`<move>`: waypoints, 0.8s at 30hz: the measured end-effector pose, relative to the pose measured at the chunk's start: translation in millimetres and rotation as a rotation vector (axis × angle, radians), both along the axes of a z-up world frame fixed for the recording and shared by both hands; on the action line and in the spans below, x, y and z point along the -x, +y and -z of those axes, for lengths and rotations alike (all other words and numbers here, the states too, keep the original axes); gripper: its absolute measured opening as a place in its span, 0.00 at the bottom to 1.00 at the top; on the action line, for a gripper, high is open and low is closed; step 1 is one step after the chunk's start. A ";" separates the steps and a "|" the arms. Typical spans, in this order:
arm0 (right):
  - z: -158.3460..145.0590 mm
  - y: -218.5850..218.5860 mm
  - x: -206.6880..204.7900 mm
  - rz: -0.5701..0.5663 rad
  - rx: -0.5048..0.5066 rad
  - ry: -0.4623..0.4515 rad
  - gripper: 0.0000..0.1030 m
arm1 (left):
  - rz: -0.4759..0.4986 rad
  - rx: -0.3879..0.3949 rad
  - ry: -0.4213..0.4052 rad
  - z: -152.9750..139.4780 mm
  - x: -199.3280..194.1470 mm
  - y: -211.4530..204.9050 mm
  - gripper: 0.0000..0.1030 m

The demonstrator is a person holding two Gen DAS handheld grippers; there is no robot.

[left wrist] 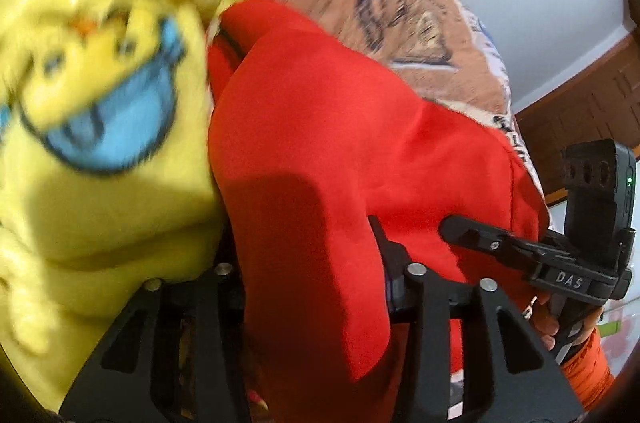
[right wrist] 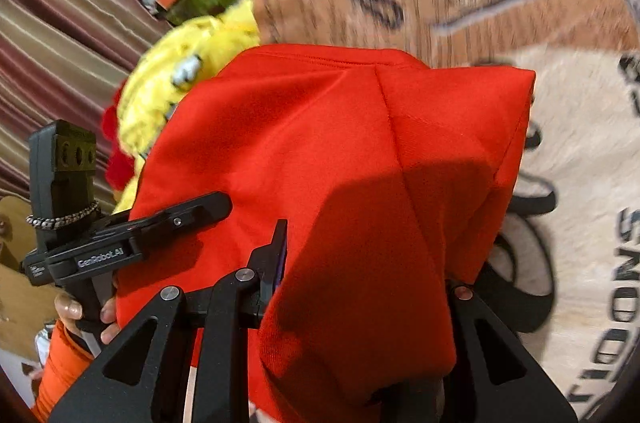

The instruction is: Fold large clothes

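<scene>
- Your left tongs [left wrist: 316,287] have the red garment [left wrist: 320,143] draped thickly between the two black fingers; the cloth hides the tips, so you cannot tell how far the fingers stand apart or whether they are truly pinching it.
- Your right tongs [right wrist: 360,287] are covered the same way: the red garment [right wrist: 340,163] hangs over and between the fingers, a stitched seam running down its middle, and the gap cannot be read.
- From the left wrist view, your right tongs [left wrist: 456,229] show at the lower right edge of the cloth, one finger lying against the red fabric, your hand [left wrist: 546,323] on the handle below.
- From the right wrist view, your left tongs [right wrist: 216,207] sit at the lower left edge of the garment, touching it.
- A yellow plush garment [left wrist: 100,103] with a blue cartoon patch lies just beside the red one, on its left, touching it.
- Behind both lies an orange-brown printed blanket [right wrist: 440,3] with dark line drawings and lettering.
- Both views are motion-blurred.
</scene>
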State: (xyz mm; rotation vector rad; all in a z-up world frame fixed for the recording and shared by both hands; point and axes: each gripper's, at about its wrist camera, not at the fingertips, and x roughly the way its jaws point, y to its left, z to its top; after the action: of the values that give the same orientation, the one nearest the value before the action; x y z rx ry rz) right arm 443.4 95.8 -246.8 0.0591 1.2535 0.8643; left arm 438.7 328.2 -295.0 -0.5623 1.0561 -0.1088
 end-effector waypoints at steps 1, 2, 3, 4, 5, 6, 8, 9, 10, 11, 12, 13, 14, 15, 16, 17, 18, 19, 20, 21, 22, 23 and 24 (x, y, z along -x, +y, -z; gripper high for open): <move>0.5 -1.1 -0.2 -0.001 0.003 0.001 0.24 | 0.000 0.011 -0.006 0.2 3.8 -0.9 0.47; 1.0 -2.8 -1.0 -0.001 0.006 0.005 0.26 | 0.000 0.022 -0.019 1.6 6.3 0.3 0.48; 1.0 -5.1 -1.4 0.003 0.012 0.008 0.27 | 0.003 0.019 -0.026 1.0 8.0 -0.4 0.51; 1.7 -7.1 -0.7 0.008 0.020 0.009 0.29 | 0.005 0.012 -0.024 -3.3 8.2 -2.3 0.52; 1.1 -9.6 -0.7 0.011 0.027 0.008 0.31 | 0.010 -0.003 -0.017 -4.7 8.4 -4.5 0.54; 0.9 -13.1 -0.3 0.018 0.040 0.003 0.31 | 0.011 -0.016 -0.011 -6.0 8.2 -6.1 0.56; -2.7 -17.0 0.5 0.024 0.043 -0.001 0.35 | 0.015 -0.051 0.001 -10.4 9.6 -8.8 0.59; -5.1 -21.6 2.0 0.031 0.052 -0.010 0.36 | 0.014 -0.078 0.007 -14.5 12.6 -11.3 0.61; -7.3 -22.1 4.8 0.034 0.061 -0.019 0.38 | 0.012 -0.091 0.009 -16.2 14.2 -11.1 0.62; -8.1 -23.1 6.6 0.033 0.073 -0.029 0.41 | 0.006 -0.109 0.011 -20.1 17.6 -11.0 0.64; -11.1 -26.0 9.6 0.028 0.092 -0.046 0.43 | -0.001 -0.122 0.010 -24.0 22.9 -11.4 0.65; -13.3 -26.9 11.5 0.027 0.118 -0.066 0.49 | -0.003 -0.129 0.007 -25.8 27.0 -11.3 0.65; -15.3 -28.9 14.0 0.029 0.146 -0.095 0.55 | -0.003 -0.138 0.002 -28.7 32.9 -11.6 0.67; -18.6 -31.4 17.6 0.025 0.161 -0.131 0.56 | -0.003 -0.147 0.001 -30.5 38.7 -12.6 0.69; -20.9 -33.1 19.9 0.018 0.171 -0.152 0.56 | -0.007 -0.162 0.005 -30.8 44.1 -13.6 0.71; -22.6 -35.7 22.9 0.011 0.185 -0.169 0.57 | -0.011 -0.176 0.009 -30.2 48.3 -14.4 0.75; -23.2 -37.1 24.6 0.010 0.200 -0.182 0.57 | -0.013 -0.189 0.014 -28.9 51.0 -15.7 0.79; -23.7 -38.4 26.5 0.008 0.212 -0.192 0.58 | -0.018 -0.204 0.019 -26.9 57.0 -16.4 0.80; -24.2 -39.7 30.1 0.000 0.226 -0.208 0.58 | -0.022 -0.207 0.020 -25.2 61.3 -16.6 0.81; -25.0 -40.1 33.4 -0.009 0.240 -0.223 0.59 | -0.027 -0.205 0.022 -22.4 66.8 -16.2 0.82; -25.6 -41.3 38.6 -0.022 0.259 -0.249 0.60 | -0.034 -0.201 0.025 -19.2 71.7 -15.4 0.83; -26.4 -42.7 43.8 -0.035 0.275 -0.274 0.63 | -0.040 -0.195 0.028 -16.9 75.9 -14.4 0.83; -27.7 -43.8 48.0 -0.045 0.286 -0.294 0.64 | -0.046 -0.187 0.028 -15.0 79.1 -13.5 0.83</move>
State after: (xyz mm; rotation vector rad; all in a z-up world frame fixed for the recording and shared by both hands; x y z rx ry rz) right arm 395.4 52.0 -219.1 -0.3158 1.0919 0.6958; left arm 359.5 314.6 -279.9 -0.4191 1.0670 0.0380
